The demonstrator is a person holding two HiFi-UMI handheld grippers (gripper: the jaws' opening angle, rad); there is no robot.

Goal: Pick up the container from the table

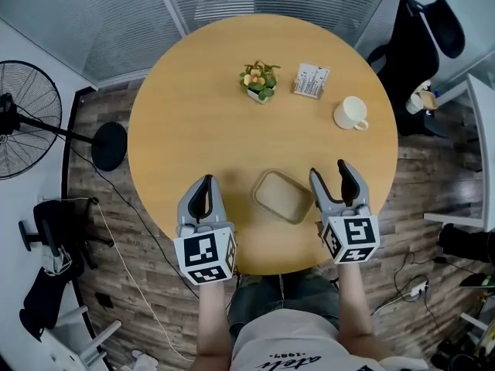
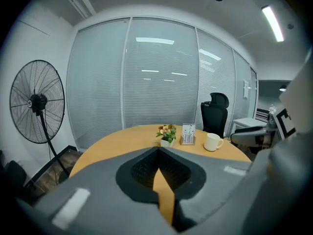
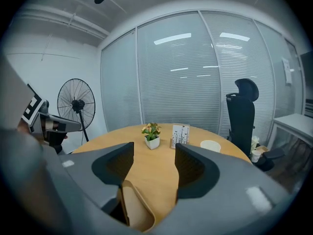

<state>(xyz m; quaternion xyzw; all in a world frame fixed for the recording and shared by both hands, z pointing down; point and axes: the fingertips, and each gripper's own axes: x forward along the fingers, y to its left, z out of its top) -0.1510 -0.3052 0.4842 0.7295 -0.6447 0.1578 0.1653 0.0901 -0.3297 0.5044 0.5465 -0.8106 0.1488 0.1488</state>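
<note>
The container [image 1: 282, 196] is a shallow tan rectangular tray lying empty near the front edge of the round wooden table [image 1: 201, 114]. My right gripper [image 1: 332, 175] stands open just right of it, with its left finger close to the tray's right corner. In the right gripper view the container [image 3: 134, 207] shows low between the open jaws of the right gripper [image 3: 153, 153], close to the left finger, not gripped. My left gripper [image 1: 203, 195] is shut and empty, left of the tray and apart from it. In its own view the left gripper [image 2: 158, 152] has its jaws pressed together.
A small potted plant [image 1: 259, 79], a card holder [image 1: 311, 80] and a white mug [image 1: 352, 114] stand on the far half of the table. A standing fan [image 1: 23, 122] is on the floor at left, a black office chair [image 1: 421, 45] at right.
</note>
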